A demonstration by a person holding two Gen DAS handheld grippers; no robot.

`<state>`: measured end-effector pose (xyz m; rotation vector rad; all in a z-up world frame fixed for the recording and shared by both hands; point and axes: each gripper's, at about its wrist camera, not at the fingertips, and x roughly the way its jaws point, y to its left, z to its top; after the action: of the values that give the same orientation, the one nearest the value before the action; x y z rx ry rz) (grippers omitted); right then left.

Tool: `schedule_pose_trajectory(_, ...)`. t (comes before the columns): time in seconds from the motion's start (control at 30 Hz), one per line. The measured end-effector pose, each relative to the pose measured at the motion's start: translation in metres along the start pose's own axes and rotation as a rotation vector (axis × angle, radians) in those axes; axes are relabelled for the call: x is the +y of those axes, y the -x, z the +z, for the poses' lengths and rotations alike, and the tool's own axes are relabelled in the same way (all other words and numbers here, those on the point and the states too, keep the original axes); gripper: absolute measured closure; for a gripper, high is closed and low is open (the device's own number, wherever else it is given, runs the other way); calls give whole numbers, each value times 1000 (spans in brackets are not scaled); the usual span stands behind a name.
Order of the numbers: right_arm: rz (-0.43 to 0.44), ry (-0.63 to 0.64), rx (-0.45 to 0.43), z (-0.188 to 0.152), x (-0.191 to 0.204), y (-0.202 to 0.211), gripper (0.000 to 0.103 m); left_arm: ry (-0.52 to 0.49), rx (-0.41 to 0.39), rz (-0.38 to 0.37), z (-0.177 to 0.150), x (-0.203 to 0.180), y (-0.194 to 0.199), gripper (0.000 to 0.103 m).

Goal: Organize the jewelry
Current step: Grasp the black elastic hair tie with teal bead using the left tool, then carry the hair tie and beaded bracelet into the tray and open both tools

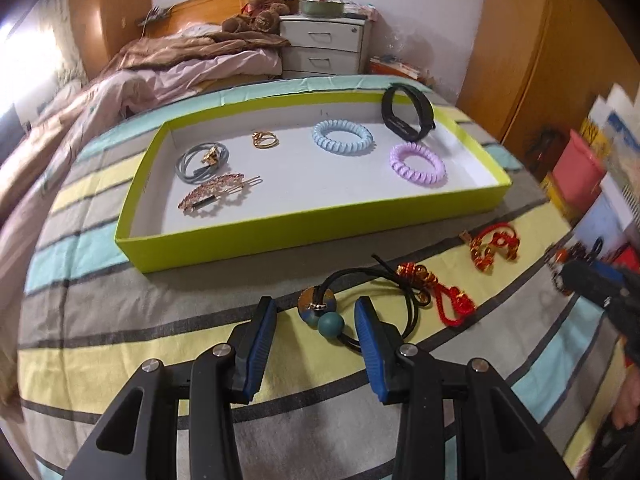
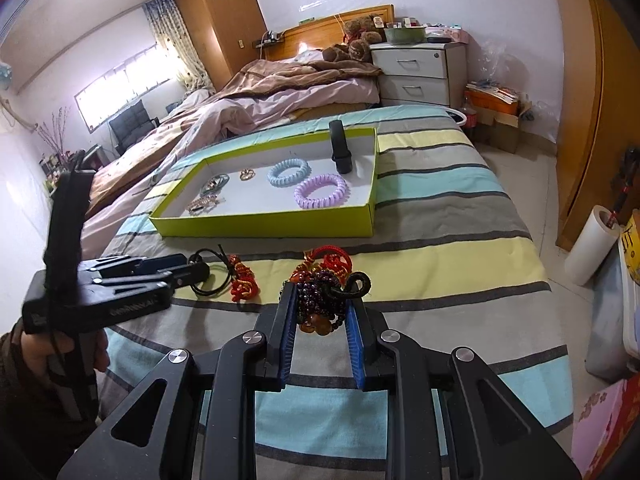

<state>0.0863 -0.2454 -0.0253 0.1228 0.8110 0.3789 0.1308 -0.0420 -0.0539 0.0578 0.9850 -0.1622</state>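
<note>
The right gripper (image 2: 320,308) pinches a purple beaded bracelet (image 2: 320,300), ready for the green tray (image 2: 264,228). Nearer than the tray, the left gripper (image 1: 316,320), jaws spread, straddles the black hair tie (image 1: 372,300) to grasp it.

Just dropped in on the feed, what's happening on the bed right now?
Jewelry is being sorted into the shallow lime-green tray, which already holds coil hair ties, clips and a black band. The right gripper is shut on a dark purple beaded bracelet. The left gripper is open around a black cord necklace with a teal bead. Two red knotted charms still lie on the striped bedspread.
</note>
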Motion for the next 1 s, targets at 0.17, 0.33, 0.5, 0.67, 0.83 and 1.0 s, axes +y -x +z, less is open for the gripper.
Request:
schedule_pose_trajectory(0.17,6,0,-6,0,0,1,79,14,-5,16,-1,2,1,72)
schedule_pose_trajectory(0.33,3,-6,-5,-1,0,1,79,48,-12,15,-1,11,4,90)
schedule_pose_trajectory(0.5,0,-10,-6,-2,-1,3,79,66,-24,7,-3,16,8,90)
schedule_pose_trajectory(0.67,0,-11,-9,-1,-1,4,79,79,-34,-1,-6,21,14,90)
schedule_pose_trajectory(0.83,2,-7,-15,0,1,5,79,82,-59,-8,-5,25,24,90)
schedule_pose_trajectory(1.0,8,7,-23,5,7,6,79,107,-76,-41,-1,32,32,90)
